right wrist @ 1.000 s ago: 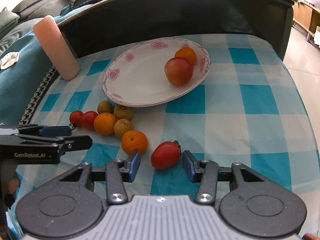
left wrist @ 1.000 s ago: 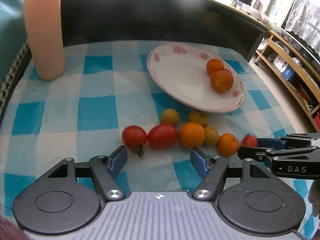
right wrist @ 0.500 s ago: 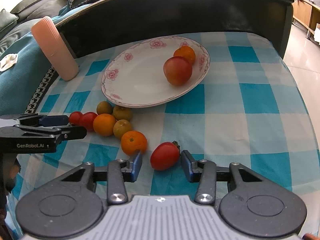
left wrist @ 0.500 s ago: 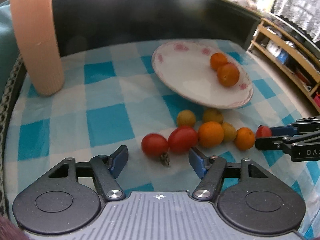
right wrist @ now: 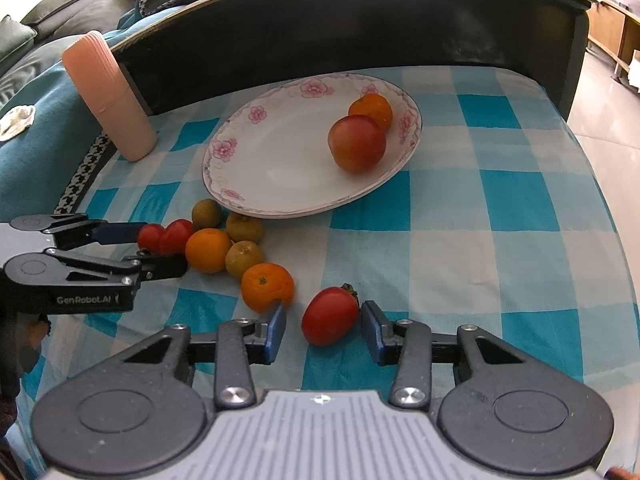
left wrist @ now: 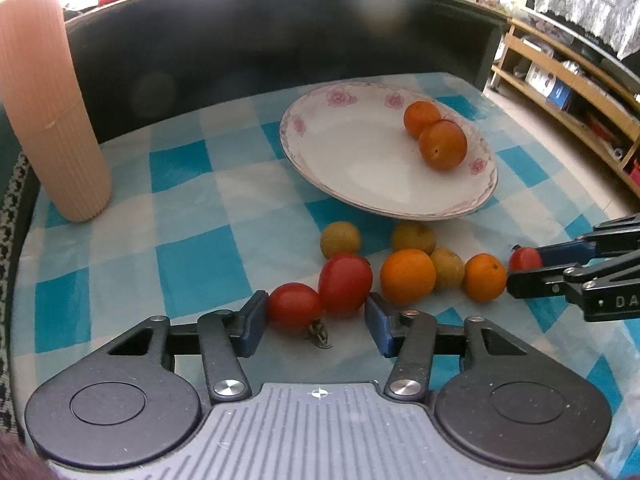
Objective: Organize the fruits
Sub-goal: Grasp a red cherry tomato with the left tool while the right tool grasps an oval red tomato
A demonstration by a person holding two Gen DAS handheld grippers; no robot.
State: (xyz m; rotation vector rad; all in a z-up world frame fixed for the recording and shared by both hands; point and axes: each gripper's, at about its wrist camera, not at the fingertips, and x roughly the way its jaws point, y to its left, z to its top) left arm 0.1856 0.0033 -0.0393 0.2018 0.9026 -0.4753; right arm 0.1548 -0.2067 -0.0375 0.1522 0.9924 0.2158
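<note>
Change vs 1 s ago: left gripper (left wrist: pixel 316 322) now closer in on the near-left end of the fruit row, two red tomatoes between its fingers instead of ahead of them. Right gripper (right wrist: pixel 322 330) only slightly nearer its tomato; fruit itself not shifted.

Item 1 – plate (right wrist: pixel 256 196), white w/ pink flowers, far centre of the blue-check cloth (right wrist: pixel 500 208). Holds 2 pcs: one orange (right wrist: pixel 371 110) at the far rim, one reddish round fruit (right wrist: pixel 357 143) touching it. Counted as done.

Item 2 – loose fruit on cloth, near side of plate, not yet moved:
- small red tomato (left wrist: pixel 295 307), w/ stem, touching left pad of left gripper.
- larger red tomato (left wrist: pixel 345 283), touching the small one, just beside the right pad.
- orange (left wrist: pixel 407 276), middle of row.
- 3 yellow-green fruits: (left wrist: pixel 340 239), (left wrist: pixel 413 237), (left wrist: pixel 447 267).
- second orange (left wrist: pixel 485 277), right end of row.
- long red tomato (right wrist: pixel 330 315), apart from row, between right gripper's fingers.

Item 3 – tools. Left gripper: jaws apart, spanning both tomatoes, not clenched. Right gripper: jaws apart, tomato between, small gap at left pad, right pad just about at the fruit; nothing grasped.

Item 4 – pink ribbed cup (left wrist: pixel 52 108), far left, not part of job.

Status: approx. 2 of 10 pcs plated, 8 left. Both tools appear set for a pick; left one risks catching two fruits at once.
</note>
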